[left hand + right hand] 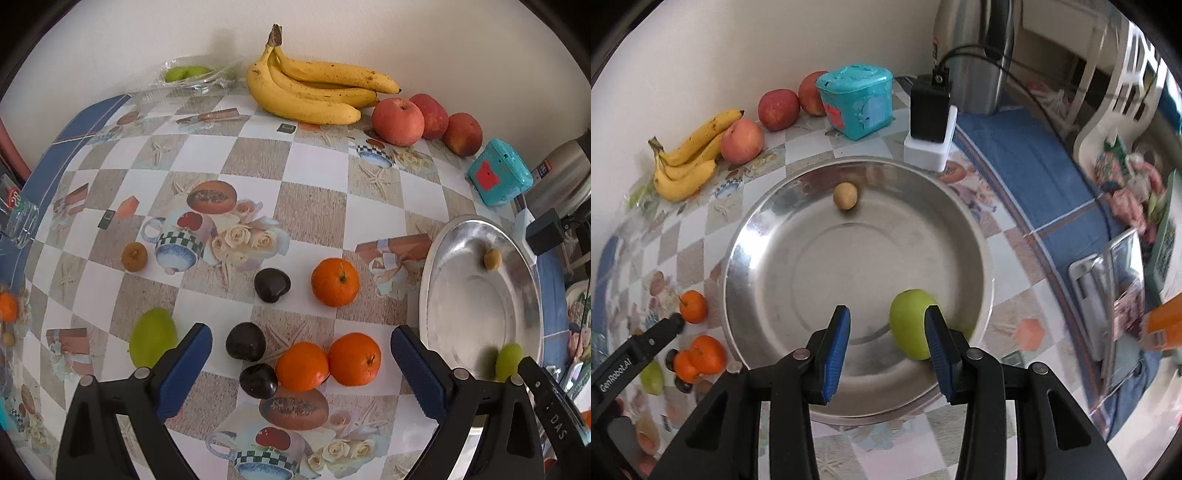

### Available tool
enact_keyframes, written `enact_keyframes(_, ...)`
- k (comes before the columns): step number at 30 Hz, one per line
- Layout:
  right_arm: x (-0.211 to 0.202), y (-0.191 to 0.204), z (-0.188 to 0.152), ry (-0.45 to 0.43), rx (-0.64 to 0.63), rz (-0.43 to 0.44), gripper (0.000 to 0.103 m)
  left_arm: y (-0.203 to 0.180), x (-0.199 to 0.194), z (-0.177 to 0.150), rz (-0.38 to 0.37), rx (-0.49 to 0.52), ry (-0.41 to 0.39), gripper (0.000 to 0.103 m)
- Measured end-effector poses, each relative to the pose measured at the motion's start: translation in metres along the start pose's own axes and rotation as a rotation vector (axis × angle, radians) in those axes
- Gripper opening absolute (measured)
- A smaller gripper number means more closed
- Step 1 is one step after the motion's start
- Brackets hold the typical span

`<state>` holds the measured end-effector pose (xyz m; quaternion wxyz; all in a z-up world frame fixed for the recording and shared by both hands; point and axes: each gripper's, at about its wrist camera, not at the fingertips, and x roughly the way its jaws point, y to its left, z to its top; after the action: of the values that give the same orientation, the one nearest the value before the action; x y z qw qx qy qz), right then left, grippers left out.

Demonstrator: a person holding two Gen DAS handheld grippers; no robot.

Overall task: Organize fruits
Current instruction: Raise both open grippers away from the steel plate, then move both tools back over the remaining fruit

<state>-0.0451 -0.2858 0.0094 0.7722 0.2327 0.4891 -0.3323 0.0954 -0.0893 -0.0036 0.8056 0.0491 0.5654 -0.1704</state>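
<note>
The left gripper hangs steeply tilted over the tabletop with its blue pads spread wide and nothing between them but air. Straight below that gap sits a tight cluster: two oranges touching side by side, with a dark plum pressed against the left one and a second dark plum just ahead of it, nearer the left pad. A third orange and another dark fruit lie farther ahead of the fingertips, apart from the cluster. A green fruit lies just outside the left pad, partly hidden by it. So the nearest pickings lie between the jaws and slightly forward, and this hand looks far better placed for them than the other. The pair of oranges runs across the gap, parallel to the line between the pads, so I judge that closing on one alone would need the gripper to shift or turn. The metal bowl stands just beyond the right pad. Over it hangs the right gripper, its pads partly apart and clamping nothing: a green apple lies in the bowl against the inner side of its right pad, not squeezed from both sides as far as I can tell. A small brownish fruit rests at the bowl's far side.
</note>
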Motion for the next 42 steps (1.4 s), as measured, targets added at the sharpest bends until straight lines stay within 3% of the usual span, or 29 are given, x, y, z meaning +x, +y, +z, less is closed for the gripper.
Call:
enact_keyframes(13,0.001,0.005,-0.004,-0.005,-0.024,-0.031,0.043,0.018,-0.004,-0.002,0.0,-0.035,0.004,0.099)
enact_keyframes(15,0.002,0.0,-0.004,-0.002,-0.001,-0.049,0.053,0.018,-0.004,-0.002,-0.003,-0.034,0.006,0.1)
enact_keyframes(19,0.0,0.0,-0.004,-0.027,-0.021,-0.129,0.057,0.018,-0.005,-0.004,-0.009,-0.03,0.007,0.1)
enact_keyframes(20,-0.001,0.0,-0.004,-0.033,-0.028,-0.131,0.062,0.019,-0.007,-0.004,-0.012,-0.03,0.005,0.1)
enact_keyframes(24,-0.008,0.0,-0.002,-0.063,-0.01,-0.022,0.089,0.023,-0.009,-0.005,-0.016,-0.034,0.003,0.101)
enact_keyframes(27,-0.013,0.006,-0.003,-0.09,-0.026,-0.028,0.098,0.027,-0.01,-0.007,-0.017,-0.036,0.006,0.102)
enact_keyframes(37,-0.027,0.023,-0.005,-0.145,-0.041,0.075,0.098,0.047,-0.017,-0.006,-0.033,-0.069,-0.003,0.102)
enact_keyframes(42,-0.028,0.041,-0.009,-0.149,-0.076,0.077,0.098,0.066,-0.021,-0.002,-0.03,-0.108,-0.018,0.102)
